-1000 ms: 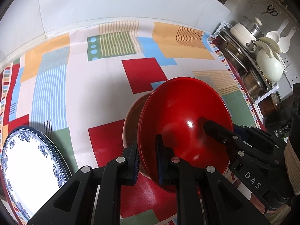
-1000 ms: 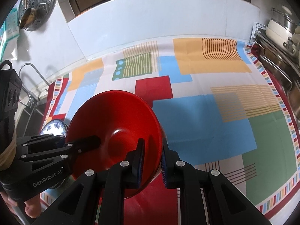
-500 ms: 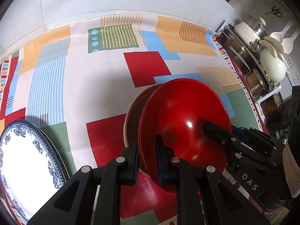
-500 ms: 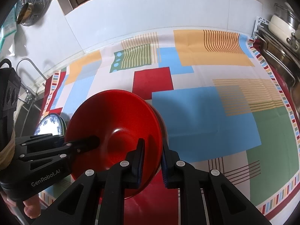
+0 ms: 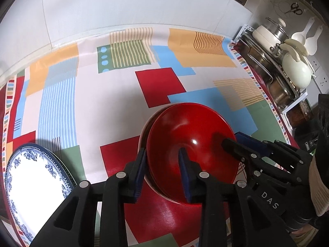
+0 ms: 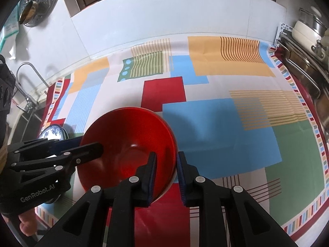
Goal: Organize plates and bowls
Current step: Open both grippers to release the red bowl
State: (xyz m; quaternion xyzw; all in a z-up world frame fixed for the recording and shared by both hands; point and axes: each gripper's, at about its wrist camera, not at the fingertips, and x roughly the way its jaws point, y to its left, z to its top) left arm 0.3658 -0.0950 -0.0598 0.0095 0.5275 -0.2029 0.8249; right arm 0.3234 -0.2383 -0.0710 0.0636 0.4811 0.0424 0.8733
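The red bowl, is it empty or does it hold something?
Empty. The red bowl shows only its bare glossy inside; it sits nested in another bowl.

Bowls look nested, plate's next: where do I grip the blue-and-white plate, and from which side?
Grip the blue-and-white plate by its rim, on the edge facing the red bowl. It lies flat on the tablecloth, seemingly atop another plate, so only the thin raised rim offers a hold; probably come in low from that side, one finger under, one over.
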